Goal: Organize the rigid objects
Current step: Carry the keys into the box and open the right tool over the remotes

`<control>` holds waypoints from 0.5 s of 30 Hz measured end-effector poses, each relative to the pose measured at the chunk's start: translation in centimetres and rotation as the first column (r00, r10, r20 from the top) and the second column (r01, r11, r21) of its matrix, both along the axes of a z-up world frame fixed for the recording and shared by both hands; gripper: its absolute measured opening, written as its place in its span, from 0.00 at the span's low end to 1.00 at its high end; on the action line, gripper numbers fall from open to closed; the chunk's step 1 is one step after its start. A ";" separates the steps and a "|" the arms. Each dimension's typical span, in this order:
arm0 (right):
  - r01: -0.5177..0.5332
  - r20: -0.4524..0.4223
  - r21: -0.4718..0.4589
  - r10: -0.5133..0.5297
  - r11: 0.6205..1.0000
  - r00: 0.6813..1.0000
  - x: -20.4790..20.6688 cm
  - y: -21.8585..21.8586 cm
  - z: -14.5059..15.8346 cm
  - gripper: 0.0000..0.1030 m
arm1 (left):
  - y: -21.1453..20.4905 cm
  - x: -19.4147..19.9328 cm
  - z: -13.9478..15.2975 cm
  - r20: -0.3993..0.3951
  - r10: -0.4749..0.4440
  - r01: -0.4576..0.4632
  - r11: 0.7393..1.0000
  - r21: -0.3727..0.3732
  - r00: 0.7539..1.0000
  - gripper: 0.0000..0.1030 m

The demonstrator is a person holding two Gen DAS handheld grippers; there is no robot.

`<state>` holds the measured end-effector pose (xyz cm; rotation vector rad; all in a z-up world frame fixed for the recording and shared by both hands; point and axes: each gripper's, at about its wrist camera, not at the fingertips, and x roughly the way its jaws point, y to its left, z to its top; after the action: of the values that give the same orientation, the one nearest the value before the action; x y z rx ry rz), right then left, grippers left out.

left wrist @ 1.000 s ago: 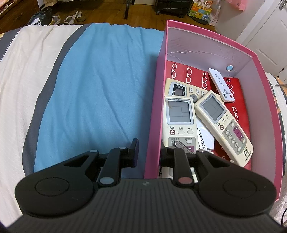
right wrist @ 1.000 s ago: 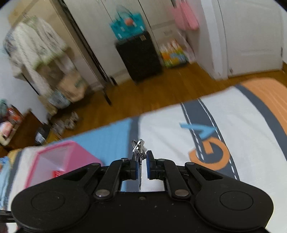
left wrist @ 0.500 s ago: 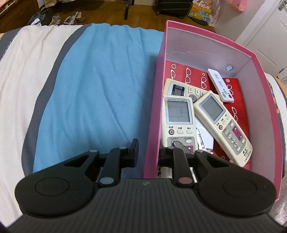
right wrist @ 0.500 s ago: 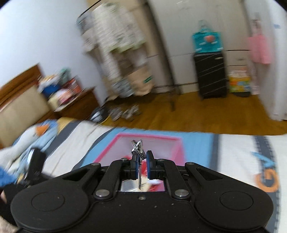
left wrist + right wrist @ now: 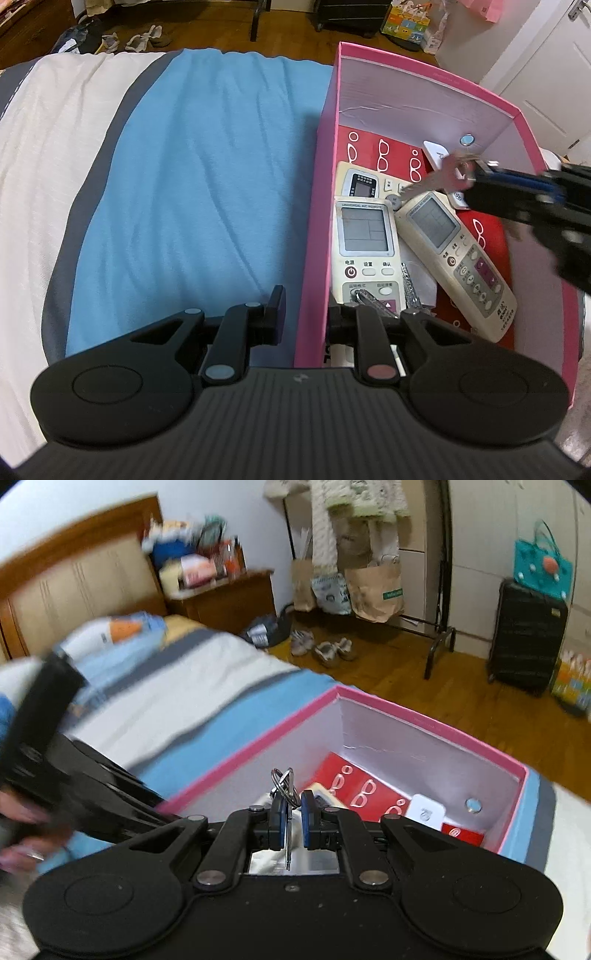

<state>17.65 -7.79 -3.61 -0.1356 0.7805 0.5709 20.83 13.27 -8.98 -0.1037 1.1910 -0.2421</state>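
"universal a/c remote" runs along the top of the middle remote [image 5: 365,251], centre right of the left wrist frame

One pink box [image 5: 317,206], four remotes [image 5: 365,240], two key bunches [image 5: 439,177]

Left fingers [image 5: 301,314] apart, right fingers [image 5: 277,821] pinched

— Where does the box [image 5: 317,206] stand?
— On the bed [image 5: 192,166], toward its right edge.
— Contents?
— Remotes [image 5: 365,240] side by side on the box floor; keys [image 5: 448,173] above them, near the far wall.
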 end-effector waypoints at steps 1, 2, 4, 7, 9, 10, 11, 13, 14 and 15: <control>0.000 0.003 -0.018 0.000 1.000 1.000 0.2 0.3 -0.2 0.10 | 0.1 0.0 0.0 0.001 -0.001 0.001 1.000 -0.002 1.000 0.18; 0.001 0.001 -0.025 -0.001 1.000 1.000 0.4 0.5 -0.4 0.10 | 0.1 0.1 0.0 0.001 -0.002 0.002 1.000 -0.005 1.000 0.18; 0.003 -0.007 -0.041 -0.004 0.999 1.000 0.8 0.8 -0.7 0.10 | 0.2 0.1 -0.1 0.003 -0.005 0.005 1.000 -0.007 1.000 0.18; -0.008 -0.009 -0.074 0.007 0.997 1.000 1.0 0.9 -1.1 0.10 | 0.4 0.1 -0.1 0.001 -0.005 0.005 1.000 -0.020 1.000 0.18; -0.010 -0.013 -0.081 0.009 0.997 1.000 1.2 0.7 -1.1 0.10 | 0.5 0.1 0.0 0.002 -0.005 0.005 1.000 -0.026 1.000 0.19; -0.004 -0.007 -0.088 0.003 0.996 1.000 1.3 0.6 -1.0 0.10 | 0.6 0.1 0.0 0.002 -0.006 0.006 1.000 -0.030 1.000 0.19; -0.003 -0.008 -0.096 0.002 0.995 1.000 1.4 0.6 -1.1 0.10 | 0.6 0.1 0.0 0.001 -0.006 0.006 0.999 -0.032 1.000 0.19; -0.011 -0.036 -0.102 0.008 0.995 0.999 1.5 0.5 -1.3 0.10 | 0.5 0.1 0.0 0.003 -0.007 0.007 1.000 -0.030 1.000 0.20; -0.012 -0.043 -0.110 0.008 0.994 0.999 1.5 0.5 -1.4 0.10 | 0.5 0.1 0.0 0.003 -0.007 0.007 1.000 -0.028 1.000 0.20; -0.012 -0.045 -0.121 0.007 0.993 0.999 1.4 0.4 -1.5 0.10 | 0.4 0.1 0.0 0.003 -0.007 0.007 1.000 -0.028 1.000 0.20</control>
<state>19.06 -7.36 -5.15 -0.2388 0.8584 0.5370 20.93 13.70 -8.96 -0.1239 1.1856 -0.2655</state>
